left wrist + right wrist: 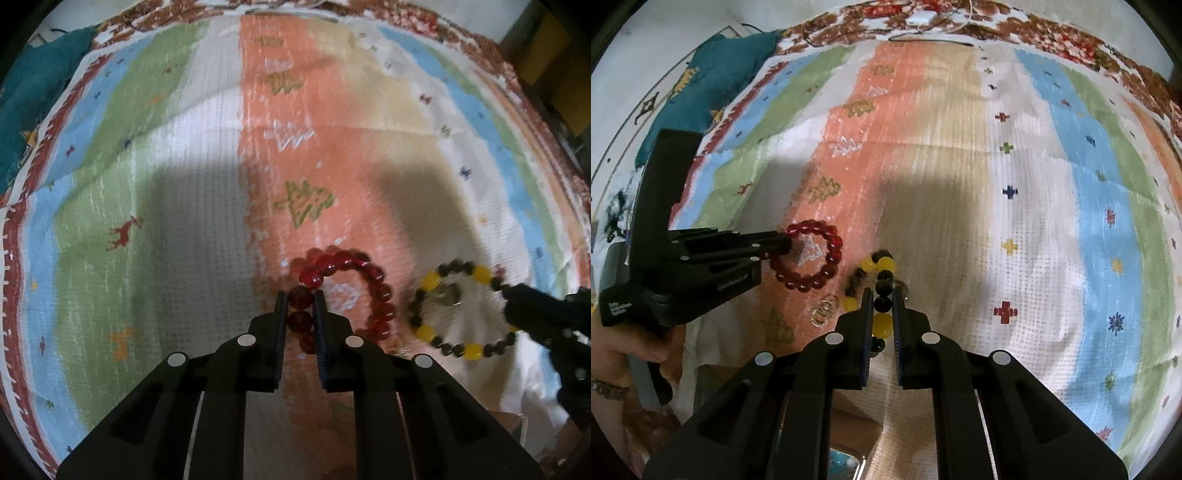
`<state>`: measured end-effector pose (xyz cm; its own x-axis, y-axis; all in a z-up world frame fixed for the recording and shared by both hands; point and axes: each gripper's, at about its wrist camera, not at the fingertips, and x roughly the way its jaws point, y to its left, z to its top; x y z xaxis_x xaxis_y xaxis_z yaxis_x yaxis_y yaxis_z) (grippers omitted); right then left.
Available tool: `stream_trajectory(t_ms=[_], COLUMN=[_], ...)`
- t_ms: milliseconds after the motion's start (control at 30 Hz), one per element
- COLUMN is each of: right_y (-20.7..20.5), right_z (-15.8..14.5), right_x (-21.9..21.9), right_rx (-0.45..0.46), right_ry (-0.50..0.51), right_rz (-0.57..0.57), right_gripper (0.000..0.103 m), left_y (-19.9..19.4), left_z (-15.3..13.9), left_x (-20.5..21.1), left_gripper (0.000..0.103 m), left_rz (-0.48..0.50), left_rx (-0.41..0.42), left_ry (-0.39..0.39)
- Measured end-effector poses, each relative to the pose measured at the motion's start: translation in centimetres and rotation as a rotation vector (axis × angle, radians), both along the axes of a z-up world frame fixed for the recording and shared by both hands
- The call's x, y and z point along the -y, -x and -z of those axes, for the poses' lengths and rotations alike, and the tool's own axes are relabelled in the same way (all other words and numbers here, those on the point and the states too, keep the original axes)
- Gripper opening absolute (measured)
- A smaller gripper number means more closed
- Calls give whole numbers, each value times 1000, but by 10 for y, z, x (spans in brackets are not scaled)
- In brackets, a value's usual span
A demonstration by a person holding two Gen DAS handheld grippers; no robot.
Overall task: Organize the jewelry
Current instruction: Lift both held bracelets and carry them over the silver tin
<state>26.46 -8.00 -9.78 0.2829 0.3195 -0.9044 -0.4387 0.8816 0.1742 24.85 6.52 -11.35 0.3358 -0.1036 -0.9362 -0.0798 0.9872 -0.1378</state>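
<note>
We pinch a red glass-bead bracelet (343, 291) in our left gripper (300, 317), a black-and-yellow bead bracelet (882, 295) in our right gripper (882, 317), over the striped cloth (184, 166); clamped beads partly hidden.

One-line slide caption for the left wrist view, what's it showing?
Left gripper shut on the red glass-bead bracelet over the striped woven cloth; right gripper holds the black-and-yellow beaded bracelet.
</note>
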Motion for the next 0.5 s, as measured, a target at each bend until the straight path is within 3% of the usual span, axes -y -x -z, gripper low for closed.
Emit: stream_trajectory(t_ms=[133, 500], right_y=[4, 18], right_z=[-10, -29], right_x=[-1, -6], right_rx=[21, 106], right_ry=[-26, -17], right_rz=[-8, -28], right_gripper=[11, 10], left_y=[6, 30], left_z=[-21, -55], left_x=[5, 26], left_gripper=[13, 13], left_rz=[5, 28], left_rx=[54, 160], left_ry=[38, 43])
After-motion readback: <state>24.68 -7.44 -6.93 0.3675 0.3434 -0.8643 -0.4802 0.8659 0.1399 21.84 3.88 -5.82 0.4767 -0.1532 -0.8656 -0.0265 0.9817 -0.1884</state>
